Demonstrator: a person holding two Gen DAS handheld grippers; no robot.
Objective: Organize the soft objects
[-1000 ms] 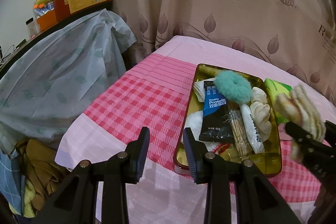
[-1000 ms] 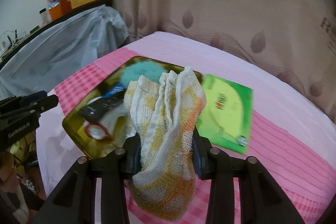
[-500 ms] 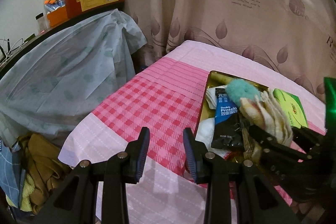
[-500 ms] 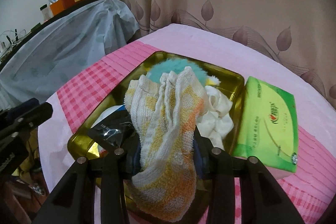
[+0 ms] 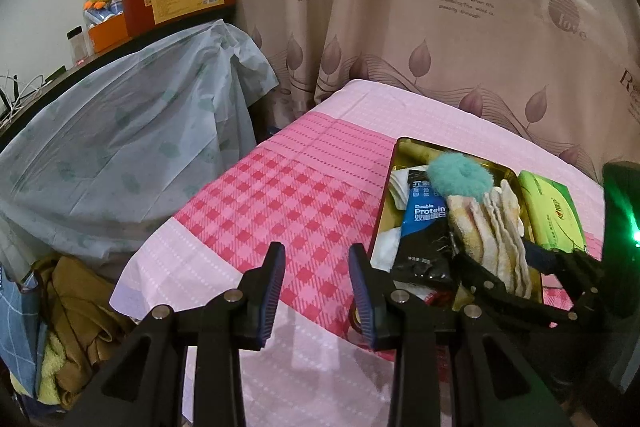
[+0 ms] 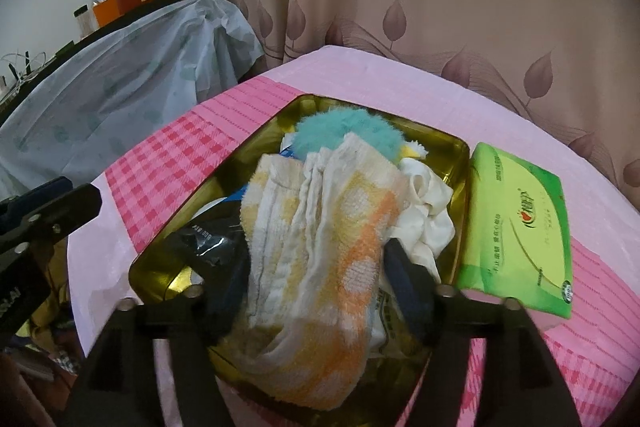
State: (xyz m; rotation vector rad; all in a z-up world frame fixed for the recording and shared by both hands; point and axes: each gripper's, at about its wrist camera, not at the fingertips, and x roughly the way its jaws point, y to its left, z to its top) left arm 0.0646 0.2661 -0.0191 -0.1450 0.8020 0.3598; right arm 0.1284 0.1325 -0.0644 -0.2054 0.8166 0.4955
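Left wrist view. Left gripper (image 5: 316, 291): jaws parted, nothing between them, hanging over the checked cloth (image 5: 280, 203) just left of the tin (image 5: 386, 203). Tin: gold, at right of frame, holding a teal puff (image 5: 460, 177) at its far end, a black sachet (image 5: 426, 239) along its left side, and the towel (image 5: 492, 235). Right gripper (image 5: 520, 267): reaches in from the right, one finger on either side of the towel. Green tissue pack (image 5: 552, 207): lying on the cloth, touching the tin's right wall.

Right wrist view. Right gripper (image 6: 316, 275): jaws have just been opening; the towel (image 6: 320, 227) stands between them, slumped, a gap showing at the right pad, so it reads as let go. Towel: yellow-and-white, folded, lying over the sachet (image 6: 208, 239) and a white cloth (image 6: 428, 207), its near end draped over the tin's near rim (image 6: 148, 267). Puff (image 6: 348, 131): just beyond the towel's far end. Tissue pack (image 6: 520, 227): right of the tin.

Handling note, as judgement. Step in hand: release of the towel into the tin. Best done by spreading the jaws fully before lifting, then drawing straight back and up so the terry loops do not snag a pad. Overhanging near end probably wants a nudge inward afterwards.
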